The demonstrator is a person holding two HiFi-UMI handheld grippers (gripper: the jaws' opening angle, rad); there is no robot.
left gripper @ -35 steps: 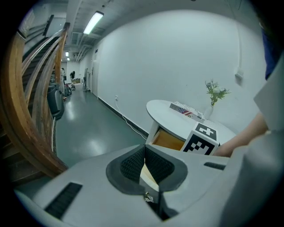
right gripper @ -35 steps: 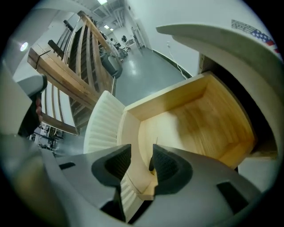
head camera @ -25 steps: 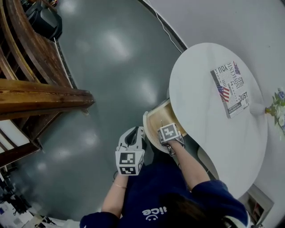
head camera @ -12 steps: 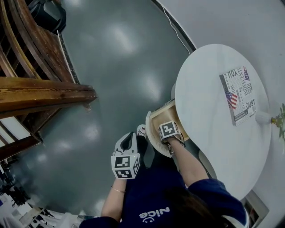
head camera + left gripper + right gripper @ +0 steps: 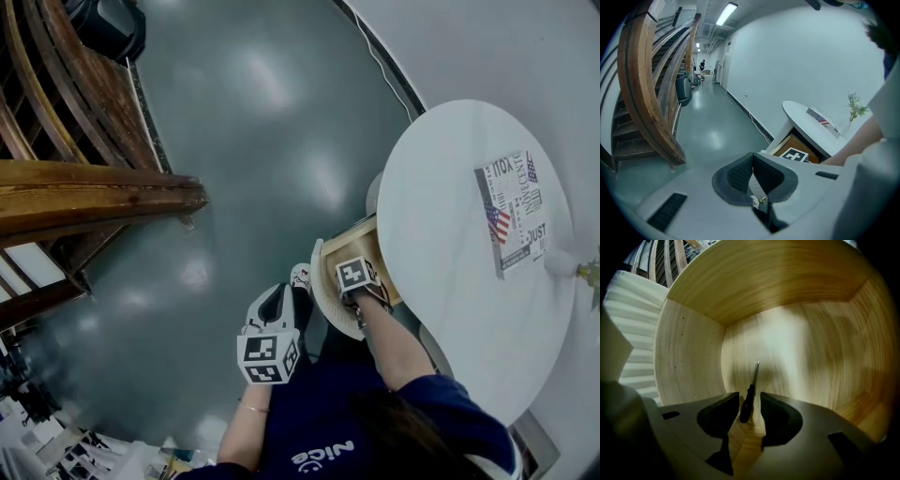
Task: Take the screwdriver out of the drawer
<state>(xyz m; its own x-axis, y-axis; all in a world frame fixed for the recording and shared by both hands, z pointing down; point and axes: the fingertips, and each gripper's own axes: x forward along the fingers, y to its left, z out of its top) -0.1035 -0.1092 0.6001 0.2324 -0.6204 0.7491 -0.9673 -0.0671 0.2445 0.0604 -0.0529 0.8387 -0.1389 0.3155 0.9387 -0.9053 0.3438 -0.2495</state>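
Head view is showing the left gripper (image 5: 279, 295) hanging over the grey floor (image 5: 234, 141), its claw pressed together on nothing. Just to its right, the right gripper (image 5: 750, 398) is reaching steeply down into the open wooden drawer (image 5: 359, 240) under the white table (image 5: 450, 197). Its claw has just been closing and is straddling the black handle of the screwdriver (image 5: 750, 389), which is lying on the drawer bottom; the pads (image 5: 778, 416) are not yet pressing. Grasping looks to be the step in hand. Next, the claw needs closing firmly, then lifting clear of the drawer walls.
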